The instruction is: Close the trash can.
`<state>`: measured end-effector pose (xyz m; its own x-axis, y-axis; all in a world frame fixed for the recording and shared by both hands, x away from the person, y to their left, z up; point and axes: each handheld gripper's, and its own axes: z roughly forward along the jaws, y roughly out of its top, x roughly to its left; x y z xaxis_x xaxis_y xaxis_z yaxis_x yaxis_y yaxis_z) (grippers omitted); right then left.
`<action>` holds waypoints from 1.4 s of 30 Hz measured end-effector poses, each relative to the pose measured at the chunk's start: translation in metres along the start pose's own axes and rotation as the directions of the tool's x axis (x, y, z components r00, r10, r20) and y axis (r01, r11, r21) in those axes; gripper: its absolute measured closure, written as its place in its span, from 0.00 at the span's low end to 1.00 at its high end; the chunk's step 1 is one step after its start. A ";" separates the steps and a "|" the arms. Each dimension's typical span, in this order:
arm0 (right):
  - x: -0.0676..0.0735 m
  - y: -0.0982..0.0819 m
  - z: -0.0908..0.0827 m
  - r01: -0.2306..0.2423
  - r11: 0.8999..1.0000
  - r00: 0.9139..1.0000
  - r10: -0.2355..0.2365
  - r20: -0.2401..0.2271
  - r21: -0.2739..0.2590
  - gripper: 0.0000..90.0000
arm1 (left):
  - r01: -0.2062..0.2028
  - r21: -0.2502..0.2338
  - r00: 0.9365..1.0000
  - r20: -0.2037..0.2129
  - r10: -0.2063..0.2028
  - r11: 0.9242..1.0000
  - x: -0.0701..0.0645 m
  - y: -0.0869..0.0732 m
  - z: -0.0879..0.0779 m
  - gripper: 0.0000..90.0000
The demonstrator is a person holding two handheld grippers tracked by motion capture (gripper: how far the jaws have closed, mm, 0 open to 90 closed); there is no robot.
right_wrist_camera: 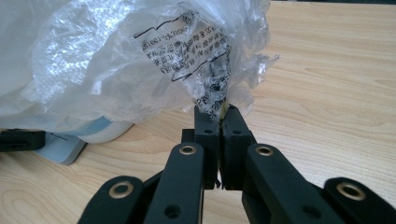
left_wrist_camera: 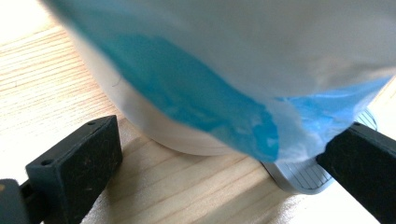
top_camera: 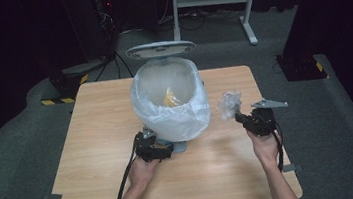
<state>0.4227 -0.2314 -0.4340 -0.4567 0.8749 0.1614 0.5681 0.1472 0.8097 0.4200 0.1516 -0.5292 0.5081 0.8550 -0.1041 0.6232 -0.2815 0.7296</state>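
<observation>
- Clearly the thing in hand is the crumpled clear plastic wrapper with black print (right_wrist_camera: 187,60), pinched by one corner in the right claw (right_wrist_camera: 219,116) and hanging above the pale wooden desk (top_camera: 103,138).
- The right claw's jaws are pressed together on that corner, with only a sliver of film between the black pads.
- In the high view the wrapper (top_camera: 229,103) sits at the tip of the right claw (top_camera: 239,117), up and away from the hand, just to the right of the bin and apart from it.
- The round white pedal bin lined with a thin translucent bag (top_camera: 170,97) stands mid-desk, its lid (top_camera: 161,49) tipped up at the back and something yellow lying inside.
- As I read it, the step is carrying the wrapper over the open mouth; I would lift it clear of the puffed-out liner before swinging across, since the film is light and could snag on the rim.
- I would keep the pinch firm until the wrapper is over the opening, then let go.
- The left claw (top_camera: 152,150) rests low at the bin's foot, jaws standing wide to either side of the grey ribbed pedal (left_wrist_camera: 303,175) and white base, gripping nothing.
- Keeping that hand pressing there seems wise, so the lid does not drop mid-move.
</observation>
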 end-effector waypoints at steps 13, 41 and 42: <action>0.001 0.011 -0.019 0.002 1.000 1.000 -0.002 -0.020 -0.031 0.97 | 0.001 -0.001 1.000 0.000 -0.001 1.000 0.000 0.000 0.000 0.00; 0.031 0.052 -0.048 0.077 0.993 0.991 -0.085 -0.101 -0.087 0.97 | -0.001 -0.001 1.000 0.001 0.001 1.000 0.000 0.000 0.000 0.00; 0.032 0.054 -0.049 0.079 0.993 0.991 -0.088 -0.102 -0.091 0.97 | -0.001 -0.001 1.000 0.000 0.001 1.000 0.000 0.000 0.000 0.00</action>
<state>0.4048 -0.2183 -0.3575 -0.5727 0.8066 0.1460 0.4658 0.1737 0.8677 0.4201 0.1518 -0.5292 0.5090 0.8545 -0.1034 0.6221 -0.2822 0.7303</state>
